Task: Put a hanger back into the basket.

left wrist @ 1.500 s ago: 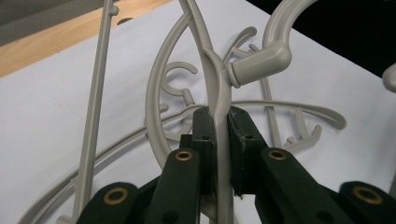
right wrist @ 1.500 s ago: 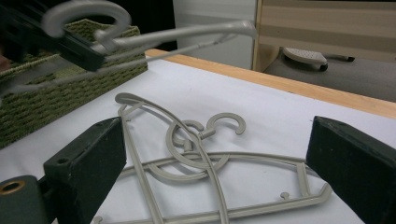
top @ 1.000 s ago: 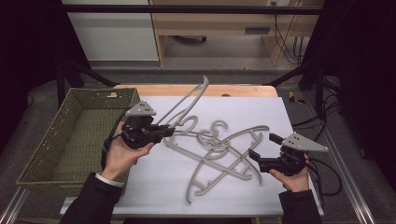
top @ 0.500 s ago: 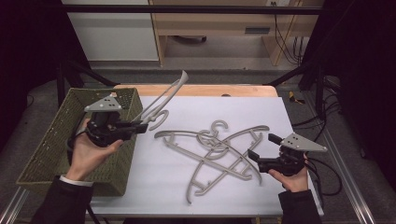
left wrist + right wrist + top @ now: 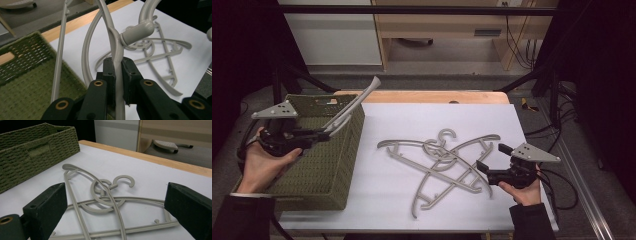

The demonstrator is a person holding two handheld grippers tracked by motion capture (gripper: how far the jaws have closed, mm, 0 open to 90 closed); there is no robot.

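Observation:
My left gripper (image 5: pixel 326 132) is shut on a grey plastic hanger (image 5: pixel 354 105) and holds it over the green woven basket (image 5: pixel 357 122) at the left. The hanger slants up and to the right past the basket's far corner. In the left gripper view the jaws (image 5: pixel 118 63) pinch the hanger (image 5: pixel 110 22) on its arm just below the hook (image 5: pixel 140 27). Other grey hangers (image 5: pixel 442 160) lie crossed in a pile on the white sheet. My right gripper (image 5: pixel 484 169) rests open at the pile's right end, its jaws (image 5: pixel 113 207) wide apart with the hangers (image 5: pixel 105 195) ahead of them.
The white sheet (image 5: pixel 412 120) covers the table, with a wooden strip (image 5: pixel 422 96) along the far edge. The basket (image 5: pixel 30 147) stands at the table's left side. Cables (image 5: pixel 557 165) trail off the right edge, and a dark frame post slants at each far corner.
My left gripper has carried its hanger leftwards, from over the pile on the white sheet to above the basket. The right gripper and the pile have stayed put.

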